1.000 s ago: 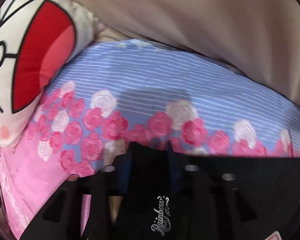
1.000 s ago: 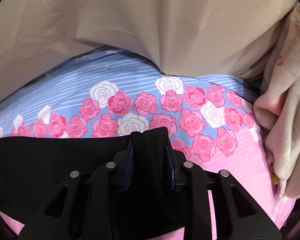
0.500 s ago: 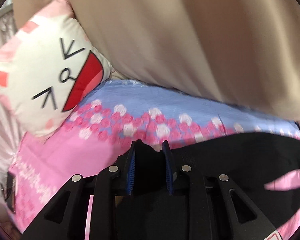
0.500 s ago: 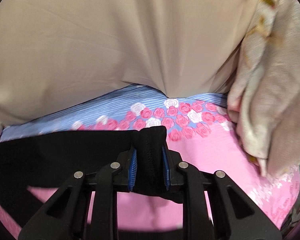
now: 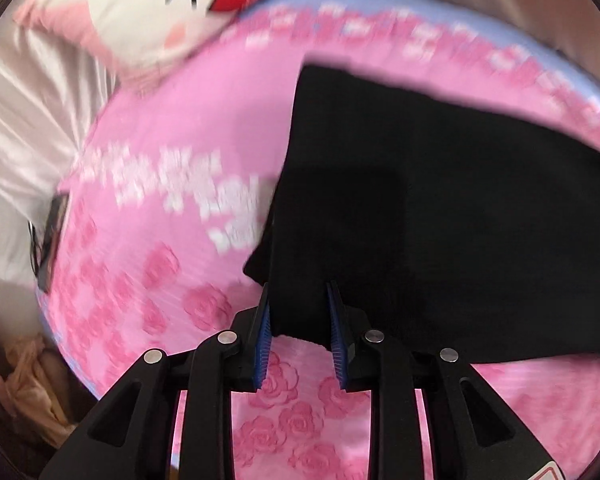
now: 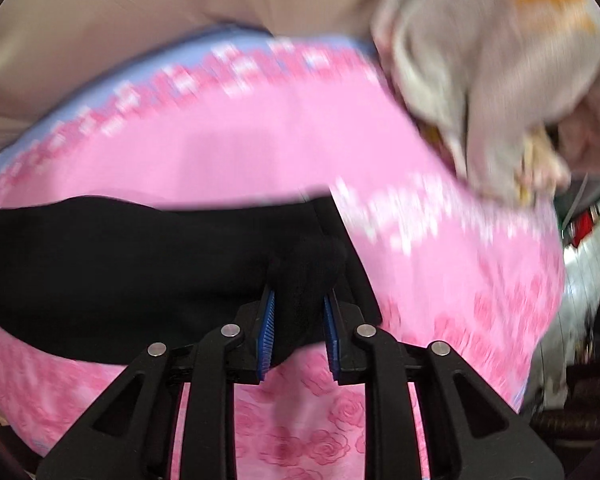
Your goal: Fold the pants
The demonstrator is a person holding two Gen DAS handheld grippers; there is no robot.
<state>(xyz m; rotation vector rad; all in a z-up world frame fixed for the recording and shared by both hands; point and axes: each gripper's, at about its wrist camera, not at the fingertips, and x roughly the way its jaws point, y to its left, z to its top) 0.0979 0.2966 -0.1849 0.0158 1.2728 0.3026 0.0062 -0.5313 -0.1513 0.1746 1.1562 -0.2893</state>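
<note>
No writing was legible. The left gripper (image 5: 298,320) and right gripper (image 6: 299,322) each clenched the black pants (image 5: 440,216). The pants stretched nine-to-three across the pink rose bedsheet (image 6: 260,152).

Pink bedspread (image 5: 172,132) bare left of left gripper (image 5: 299,316); cartoon pillow (image 5: 172,4) blocks far left. Crumpled beige cloth (image 6: 496,72) crowds beyond-right of right gripper (image 6: 299,316).

It looked like a bedroom in a home. A bed (image 5: 172,240) filled the view, spread with a pink rose-print sheet edged in blue stripes at the far side. A cartoon-face pillow (image 5: 172,8) lay far left, a crumpled beige blanket (image 6: 492,64) far right, and a beige curtain (image 6: 148,32) hung behind.
</note>
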